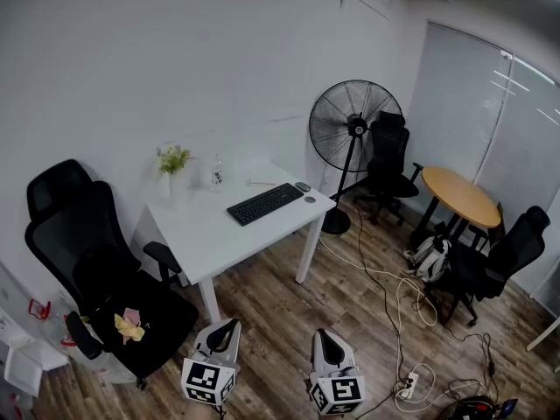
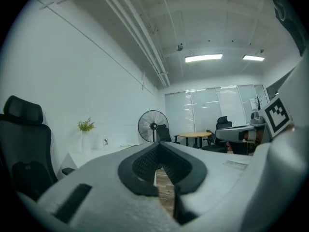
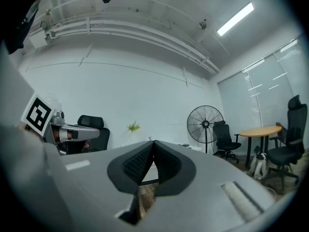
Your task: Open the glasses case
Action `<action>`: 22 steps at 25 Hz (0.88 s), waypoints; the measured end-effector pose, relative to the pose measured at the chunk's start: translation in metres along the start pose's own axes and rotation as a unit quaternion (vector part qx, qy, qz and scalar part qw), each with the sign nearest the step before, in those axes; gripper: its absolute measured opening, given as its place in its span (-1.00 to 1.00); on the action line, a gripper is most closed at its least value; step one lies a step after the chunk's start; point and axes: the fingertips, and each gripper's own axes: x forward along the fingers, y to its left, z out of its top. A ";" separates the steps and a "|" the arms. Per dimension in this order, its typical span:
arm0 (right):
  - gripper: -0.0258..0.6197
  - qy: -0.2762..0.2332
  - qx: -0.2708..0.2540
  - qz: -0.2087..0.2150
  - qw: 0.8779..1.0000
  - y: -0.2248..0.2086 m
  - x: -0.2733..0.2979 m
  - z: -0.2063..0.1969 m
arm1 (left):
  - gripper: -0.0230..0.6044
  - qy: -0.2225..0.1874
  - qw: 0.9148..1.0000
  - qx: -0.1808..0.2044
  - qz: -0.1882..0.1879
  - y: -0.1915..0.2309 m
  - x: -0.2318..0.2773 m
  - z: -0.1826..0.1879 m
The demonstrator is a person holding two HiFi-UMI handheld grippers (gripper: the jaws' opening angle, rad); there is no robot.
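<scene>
Below, at the bottom edge of the head view, the left gripper (image 1: pixel 230 324) and the right gripper (image 1: pixel 322 332) are held side by side and a little apart, both pointing level into the room. Each gripper's own view shows its dark ribbed pads closed together at the tips with nothing between them, on the left gripper (image 2: pixel 158 149) and the right gripper (image 3: pixel 152 144) alike. Under them lies a wood-plank floor (image 1: pixel 280 304), which runs ahead to a white desk (image 1: pixel 219 239) set against a plain white wall. On the desk a black keyboard (image 1: pixel 265 204) lies askew, with a mouse (image 1: pixel 310 200) just beside its right end and a small dark oval object (image 1: pixel 302 186) near the far right corner. The glasses case cannot be picked out for certain, and that oval object is too small to identify. A white vase of green sprigs (image 1: pixel 172 163) and a small clear bottle (image 1: pixel 216 173) stand along the desk's back edge. At the desk's left a black high-backed office chair (image 1: pixel 87 261) stands with its armrest close to the desk edge, and a crumpled yellow and pink thing (image 1: pixel 129 325) lies on its seat. To the right of the desk stands a tall black pedestal fan (image 1: pixel 352 129), with another black chair (image 1: pixel 389 160) just behind it. Further right is a round wooden table (image 1: pixel 459 197), beside a wall of pale blinds (image 1: pixel 499 121), with a black chair (image 1: pixel 507 252) and a backpack (image 1: pixel 431 258) at its foot. White cables (image 1: pixel 394 291) trail across the floor from the fan toward a power strip (image 1: pixel 411 383), right of the right gripper.
</scene>
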 end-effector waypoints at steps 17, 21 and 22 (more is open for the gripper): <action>-0.89 0.001 0.012 0.007 1.000 -0.010 0.002 -0.008 | -0.32 -0.003 1.000 -0.014 0.014 0.012 -0.005 -0.005; -0.89 0.002 0.014 0.014 1.000 -0.020 0.008 -0.011 | -0.31 -0.002 1.000 -0.007 0.018 0.007 0.005 -0.004; -0.89 0.002 0.014 0.015 1.000 -0.023 0.009 -0.012 | -0.31 -0.003 1.000 -0.007 0.019 0.005 0.008 -0.005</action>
